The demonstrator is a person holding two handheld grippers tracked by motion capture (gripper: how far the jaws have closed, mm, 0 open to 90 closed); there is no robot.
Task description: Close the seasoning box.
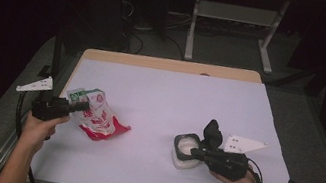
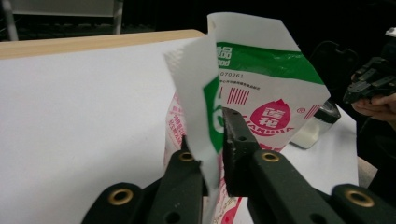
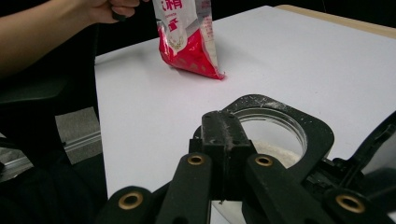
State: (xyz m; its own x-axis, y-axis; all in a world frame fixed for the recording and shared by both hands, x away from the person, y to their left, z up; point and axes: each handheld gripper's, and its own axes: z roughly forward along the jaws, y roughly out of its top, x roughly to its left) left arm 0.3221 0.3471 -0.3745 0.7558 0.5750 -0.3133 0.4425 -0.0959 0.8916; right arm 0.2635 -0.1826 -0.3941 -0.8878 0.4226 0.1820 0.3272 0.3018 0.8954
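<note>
A red, white and green bag (image 1: 100,120) stands tilted on the white table cover (image 1: 176,94) at the left. My left gripper (image 1: 80,105) holds its top, and in the left gripper view the jaws (image 2: 210,140) pinch the folded white flap of the bag (image 2: 275,93). At the right stands a small clear container (image 1: 185,146) holding white powder, with a black rim and its flip lid (image 1: 212,129) raised. My right gripper (image 1: 192,151) is shut on the near side of that rim (image 3: 308,126), its jaws (image 3: 223,133) together. The bag (image 3: 189,46) also stands beyond the container in the right gripper view.
The table's wooden edge (image 1: 171,64) runs along the far side. Behind it are another table's white legs (image 1: 193,25) and cables on the floor. The container (image 2: 317,126) and the person's right hand (image 2: 378,105) sit at the right of the left gripper view.
</note>
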